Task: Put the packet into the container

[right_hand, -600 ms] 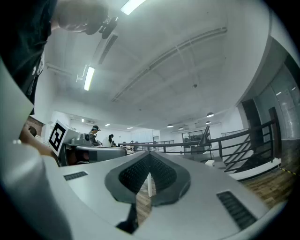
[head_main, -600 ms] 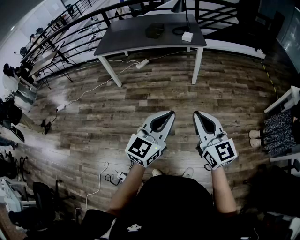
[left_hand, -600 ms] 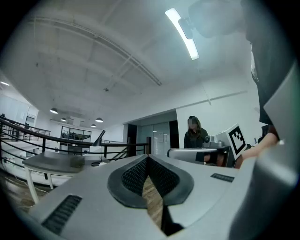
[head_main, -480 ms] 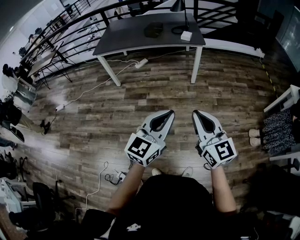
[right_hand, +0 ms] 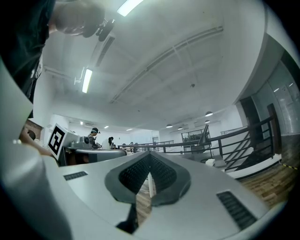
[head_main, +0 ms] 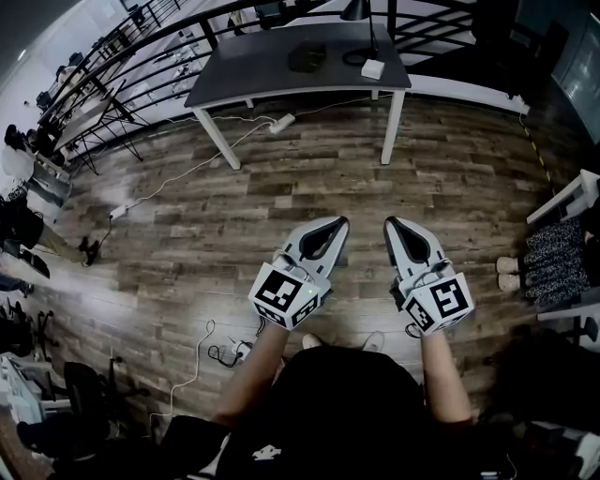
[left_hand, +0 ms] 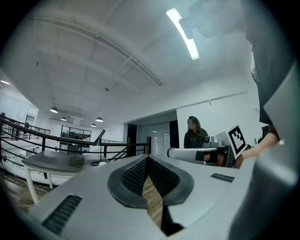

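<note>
My left gripper (head_main: 342, 222) and right gripper (head_main: 389, 223) are held side by side at waist height over the wooden floor, pointing level toward a dark table (head_main: 272, 75) several steps ahead. Both are shut with nothing between the jaws, as the left gripper view (left_hand: 148, 157) and right gripper view (right_hand: 150, 154) also show. A small dark thing (head_main: 307, 58) and a white box (head_main: 373, 69) lie on the table, too small to identify. I cannot make out a packet or a container.
A lamp (head_main: 356, 11) stands at the table's back edge. A power strip (head_main: 280, 123) and cables lie on the floor by the table legs. A seated person's feet (head_main: 509, 273) and white furniture (head_main: 572, 202) are at the right. Railings run behind the table.
</note>
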A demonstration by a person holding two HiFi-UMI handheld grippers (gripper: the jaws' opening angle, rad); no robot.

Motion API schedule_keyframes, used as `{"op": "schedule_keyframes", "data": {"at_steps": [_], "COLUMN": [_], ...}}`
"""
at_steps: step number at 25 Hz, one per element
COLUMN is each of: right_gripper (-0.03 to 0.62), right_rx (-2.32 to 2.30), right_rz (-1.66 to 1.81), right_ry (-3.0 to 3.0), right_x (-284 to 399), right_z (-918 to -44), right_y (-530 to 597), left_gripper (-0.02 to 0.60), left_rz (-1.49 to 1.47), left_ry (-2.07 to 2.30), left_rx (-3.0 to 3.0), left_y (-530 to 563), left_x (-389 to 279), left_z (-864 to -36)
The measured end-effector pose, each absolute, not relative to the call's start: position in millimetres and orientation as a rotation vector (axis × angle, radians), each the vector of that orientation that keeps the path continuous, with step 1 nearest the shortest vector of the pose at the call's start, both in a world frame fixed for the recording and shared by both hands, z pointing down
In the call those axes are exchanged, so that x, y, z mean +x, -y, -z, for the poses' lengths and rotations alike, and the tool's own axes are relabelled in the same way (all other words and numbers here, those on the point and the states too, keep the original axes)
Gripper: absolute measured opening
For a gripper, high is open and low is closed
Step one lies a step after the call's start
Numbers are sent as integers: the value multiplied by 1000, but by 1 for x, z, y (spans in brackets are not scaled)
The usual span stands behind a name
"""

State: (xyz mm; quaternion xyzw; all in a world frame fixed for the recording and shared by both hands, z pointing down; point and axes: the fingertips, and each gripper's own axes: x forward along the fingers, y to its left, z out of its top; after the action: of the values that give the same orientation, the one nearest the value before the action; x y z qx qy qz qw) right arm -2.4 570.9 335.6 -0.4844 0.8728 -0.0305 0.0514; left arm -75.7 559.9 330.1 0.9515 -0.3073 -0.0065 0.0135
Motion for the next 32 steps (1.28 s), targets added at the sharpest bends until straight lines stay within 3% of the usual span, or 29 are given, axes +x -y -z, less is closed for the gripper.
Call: {"op": "schedule_keyframes", "data": {"at_steps": [32], "right_gripper": [5], "right_rx": [-1378], "right_rz": [156], "right_ry": [-2744], "right_x": [96], "right_z": [-366], "right_y": [-576], "left_gripper": [-5], "left_rz": [-33], "left_ry": [1039], "left_rx": [2910], "left_y": [-574], "left_x": [29], "left_z": [-351]}}
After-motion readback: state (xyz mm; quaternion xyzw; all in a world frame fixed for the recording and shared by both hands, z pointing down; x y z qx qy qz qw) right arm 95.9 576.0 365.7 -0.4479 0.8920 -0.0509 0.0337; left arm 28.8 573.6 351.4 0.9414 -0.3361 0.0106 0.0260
